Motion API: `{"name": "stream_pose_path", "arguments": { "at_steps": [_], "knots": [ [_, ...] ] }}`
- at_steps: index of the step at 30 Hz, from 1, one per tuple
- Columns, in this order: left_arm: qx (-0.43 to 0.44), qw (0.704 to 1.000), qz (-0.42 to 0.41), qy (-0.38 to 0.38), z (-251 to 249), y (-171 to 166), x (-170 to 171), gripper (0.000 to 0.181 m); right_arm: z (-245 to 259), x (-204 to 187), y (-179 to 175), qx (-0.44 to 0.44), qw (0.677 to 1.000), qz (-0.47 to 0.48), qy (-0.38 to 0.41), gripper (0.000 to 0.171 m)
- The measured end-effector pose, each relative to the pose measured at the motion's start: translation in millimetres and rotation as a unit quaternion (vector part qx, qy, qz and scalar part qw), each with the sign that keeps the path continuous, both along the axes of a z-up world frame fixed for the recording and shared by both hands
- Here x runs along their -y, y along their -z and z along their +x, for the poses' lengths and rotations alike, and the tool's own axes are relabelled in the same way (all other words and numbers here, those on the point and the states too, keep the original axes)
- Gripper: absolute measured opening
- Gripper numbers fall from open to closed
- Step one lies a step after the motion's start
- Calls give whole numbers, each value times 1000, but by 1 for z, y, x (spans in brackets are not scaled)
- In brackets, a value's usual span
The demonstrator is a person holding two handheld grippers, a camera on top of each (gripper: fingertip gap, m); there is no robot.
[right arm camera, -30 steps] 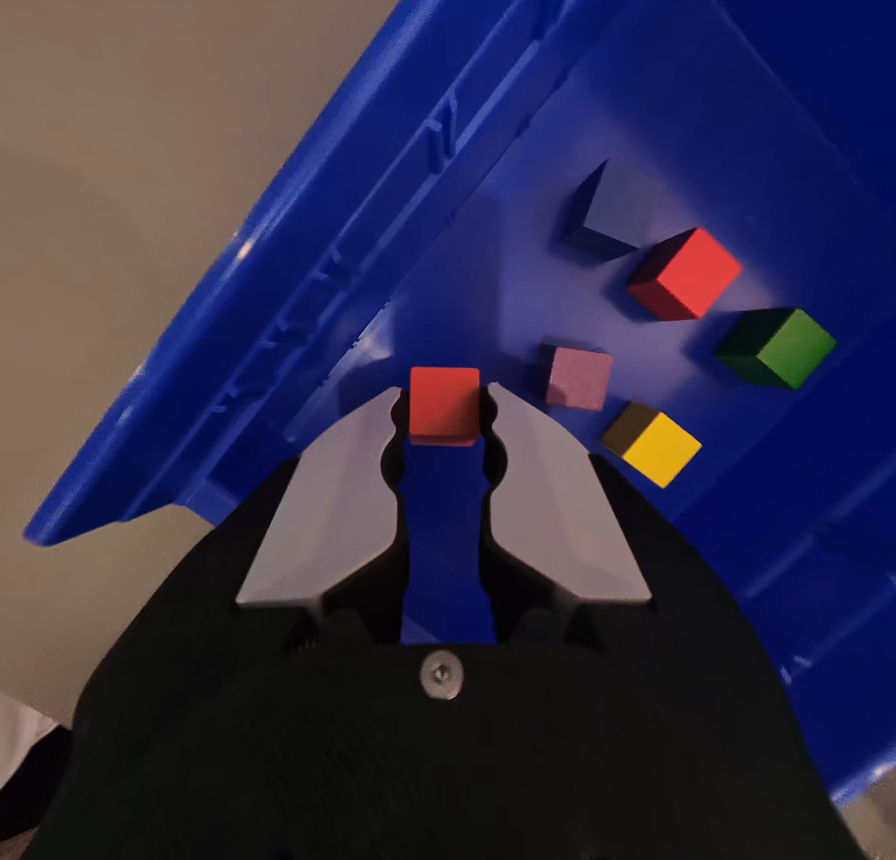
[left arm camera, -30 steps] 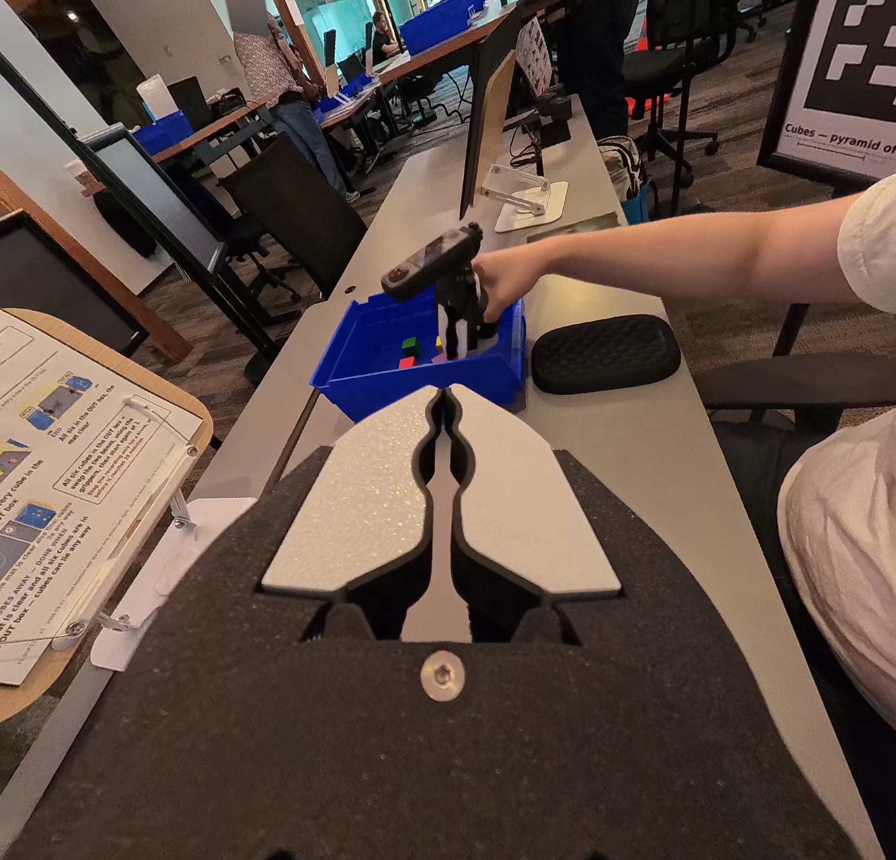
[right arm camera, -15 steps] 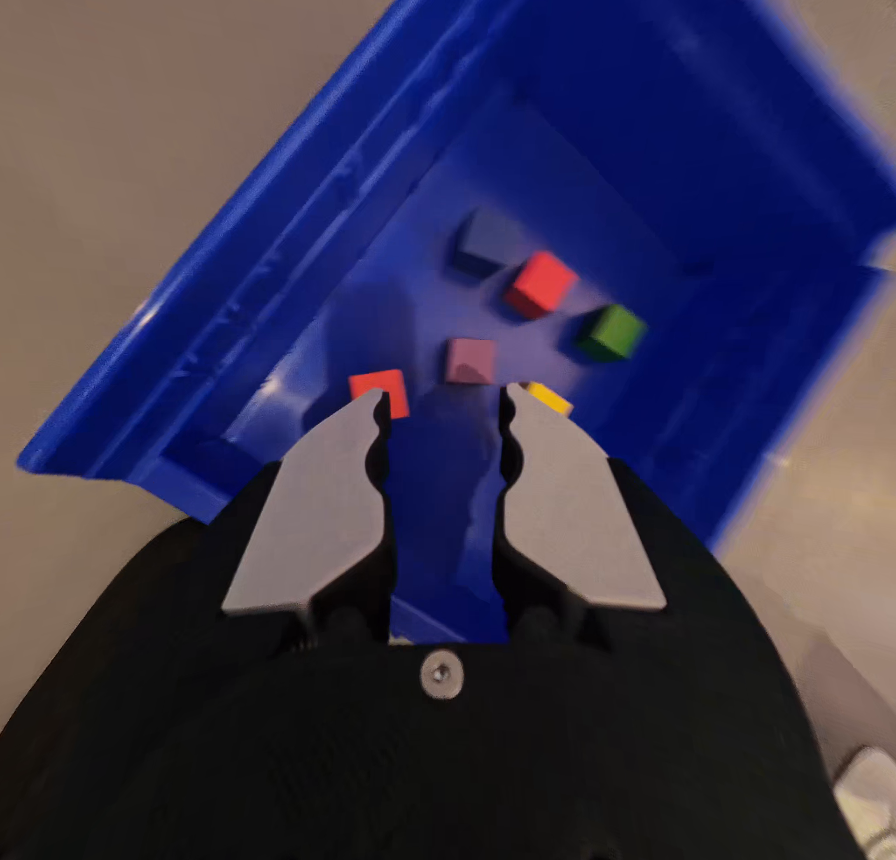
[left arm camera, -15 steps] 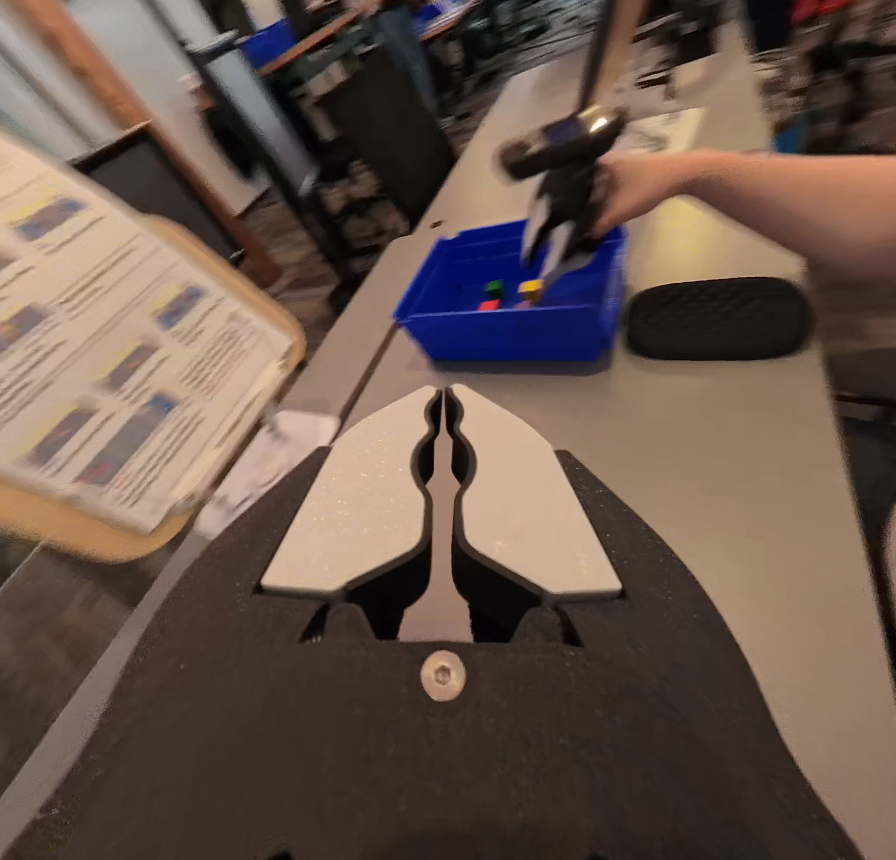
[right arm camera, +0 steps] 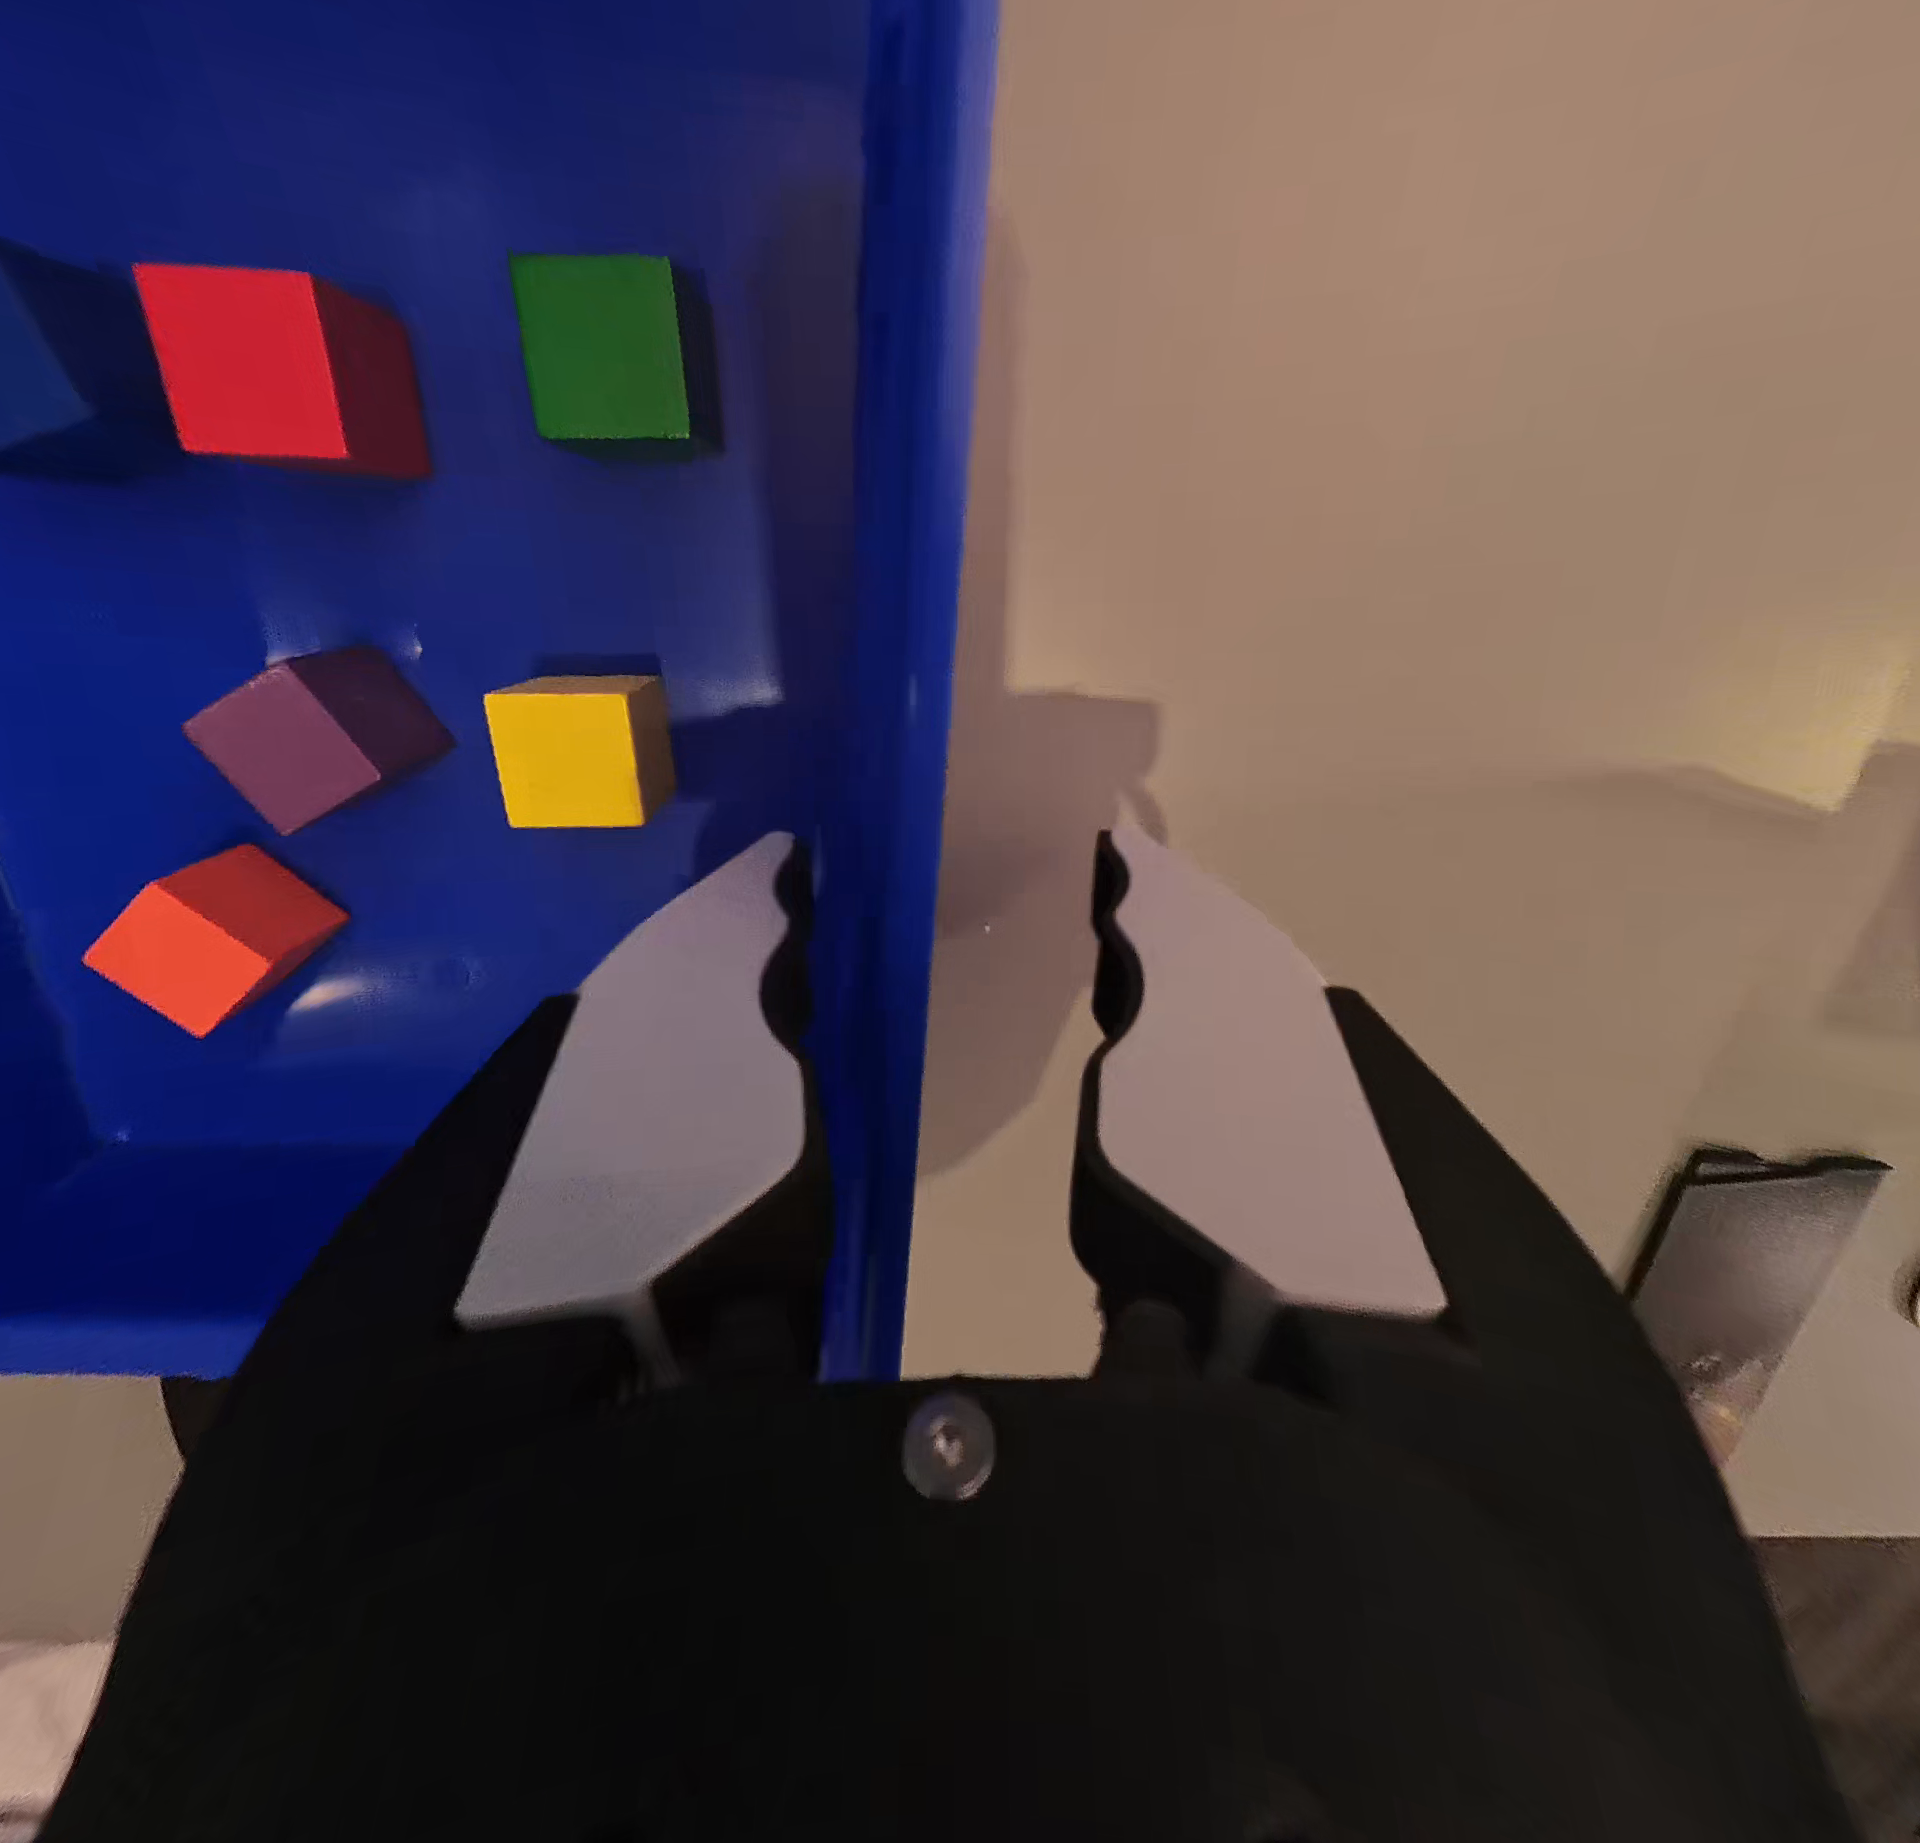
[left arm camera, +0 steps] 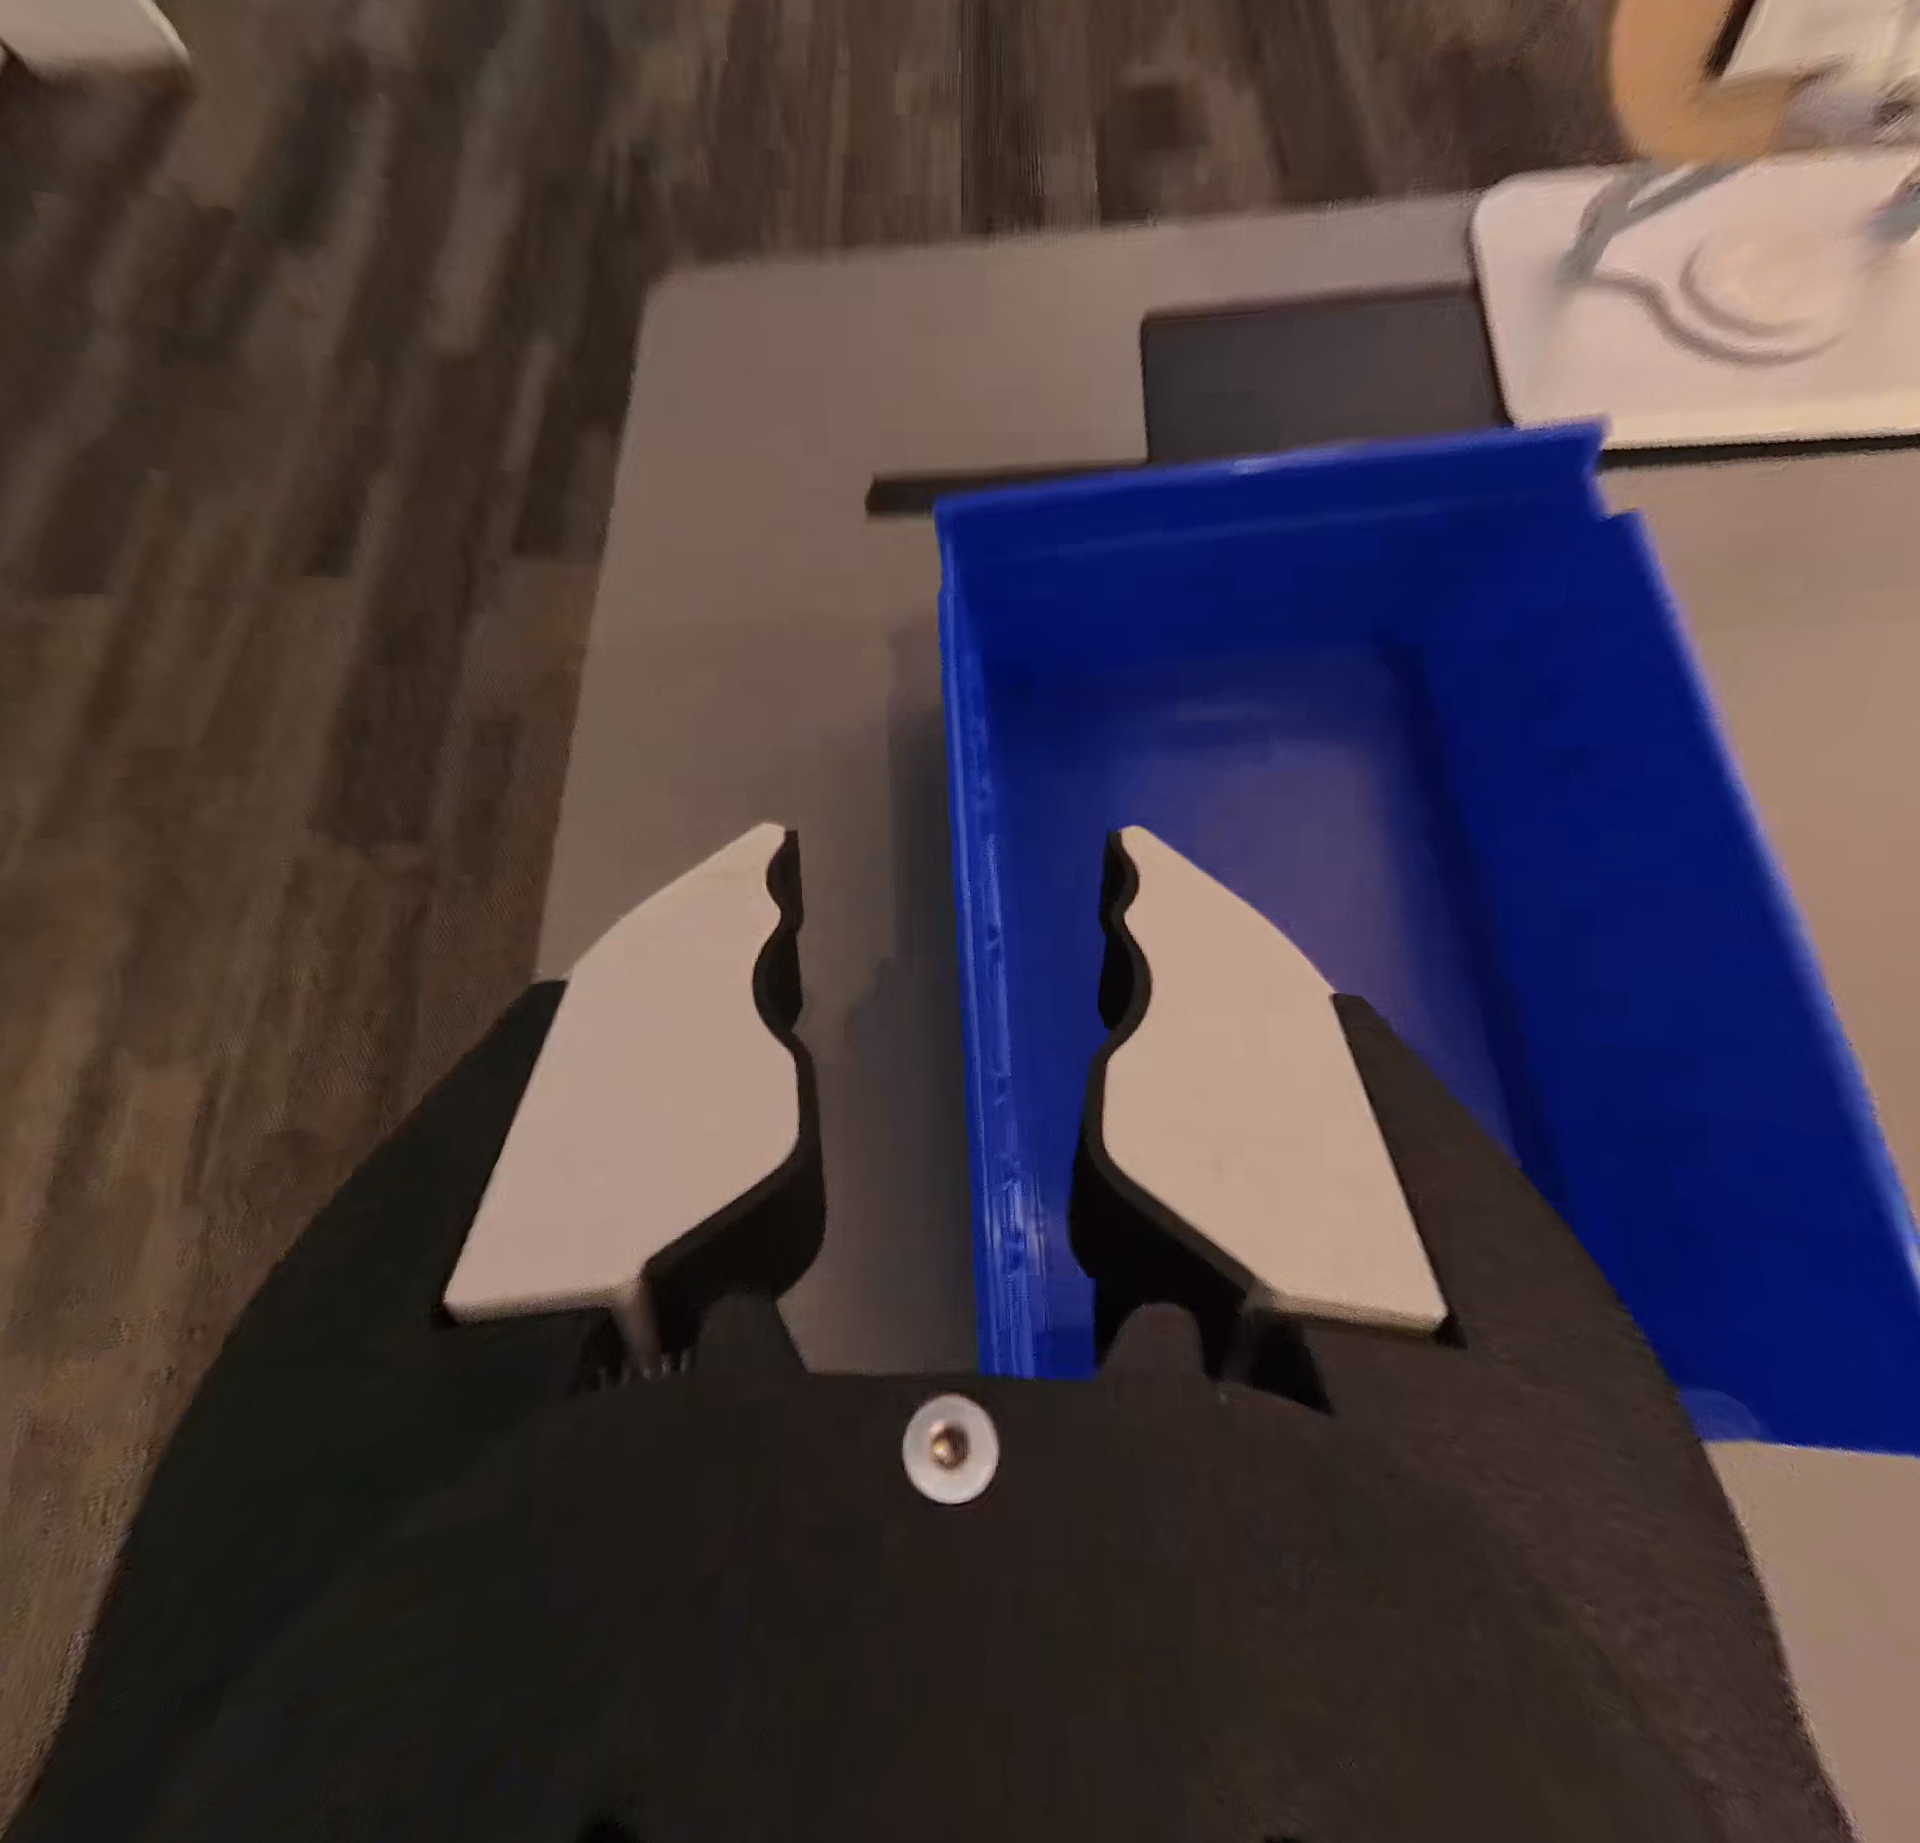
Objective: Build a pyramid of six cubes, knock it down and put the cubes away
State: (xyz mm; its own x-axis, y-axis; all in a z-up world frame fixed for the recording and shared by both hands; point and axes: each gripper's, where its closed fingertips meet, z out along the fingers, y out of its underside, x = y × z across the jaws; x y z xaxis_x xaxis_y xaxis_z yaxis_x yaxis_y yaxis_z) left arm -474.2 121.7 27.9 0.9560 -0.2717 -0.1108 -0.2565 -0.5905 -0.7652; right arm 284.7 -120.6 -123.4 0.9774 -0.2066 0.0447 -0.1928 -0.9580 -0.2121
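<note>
In the right wrist view a blue bin (right arm camera: 914, 443) holds several cubes: red (right arm camera: 249, 359), green (right arm camera: 603, 344), purple (right arm camera: 301, 739), yellow (right arm camera: 566, 754), orange-red (right arm camera: 197, 946), and a blue one (right arm camera: 31, 370) cut off at the left edge. My right gripper (right arm camera: 945, 843) is open and empty, with its jaws on either side of the bin's right wall. In the left wrist view my left gripper (left arm camera: 951, 837) is open and empty, astride the left wall of a blue bin (left arm camera: 1247, 484) that shows no cubes inside.
The grey table (left arm camera: 748, 546) ends close to the left of that bin, with wood-look floor (left arm camera: 260, 650) beyond. A white stand base (left arm camera: 1714, 318) and a dark flat rectangle (left arm camera: 1299, 380) lie behind the bin. A dark-edged object (right arm camera: 1756, 1274) sits right of my right gripper. About 80 centimetres separates my left fingertips from my right.
My right gripper let go of the orange-red cube, opened wider and moved to the bin's right wall. My left gripper swung round, opened, and now hangs over a bin wall.
</note>
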Motion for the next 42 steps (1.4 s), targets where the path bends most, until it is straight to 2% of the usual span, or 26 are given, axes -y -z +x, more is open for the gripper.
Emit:
{"name": "stream_pose_path", "arguments": {
  "at_steps": [4, 6, 8, 10, 12, 16, 21, 26, 31, 36, 41, 42],
  "knots": [
    [-2, 990, -138, 4, -9, 61, 1, 49, -4, 0, 15, -20, 998, -51, -1, 38],
    [-5, 980, -200, 13, -7, 86, 6, 44, -16, 0, 16, -53, 996, -64, -24, 17],
    [-8, 972, -233, 25, -3, 101, 8, 34, -19, 1, 16, -73, 995, -74, -9, 13],
    [-16, 966, -256, 33, -1, 111, 10, 17, -25, 1, 16, -109, 991, -74, 5, 6],
    [-39, 960, -275, 31, -4, 119, 13, 11, -25, 1, 16, -113, 991, -70, 0, 7],
    [-48, 959, -275, 44, 2, 120, 12, 7, -36, 2, 16, -118, 990, -72, -17, 7],
    [-50, 955, -274, 98, 42, 120, 16, 6, -64, -9, 16, -117, 991, -71, -14, 7],
    [-127, 945, -269, 134, 98, 121, 26, 12, -120, -30, 15, -124, 989, -79, -34, 8],
    [-219, 932, -232, 171, 151, 123, 38, 23, -191, -46, 12, -154, 976, -99, -114, 19],
    [-243, 927, -221, 181, 171, 123, 47, 25, -189, -69, 14, -96, 984, -109, -105, 24],
    [-227, 928, -230, 186, 175, 123, 52, 25, -187, -79, 19, -123, 981, -128, -81, 23],
    [-217, 928, -236, 189, 177, 123, 54, 25, -186, -79, 22, -125, 980, -134, -79, 16]
  ]
}}
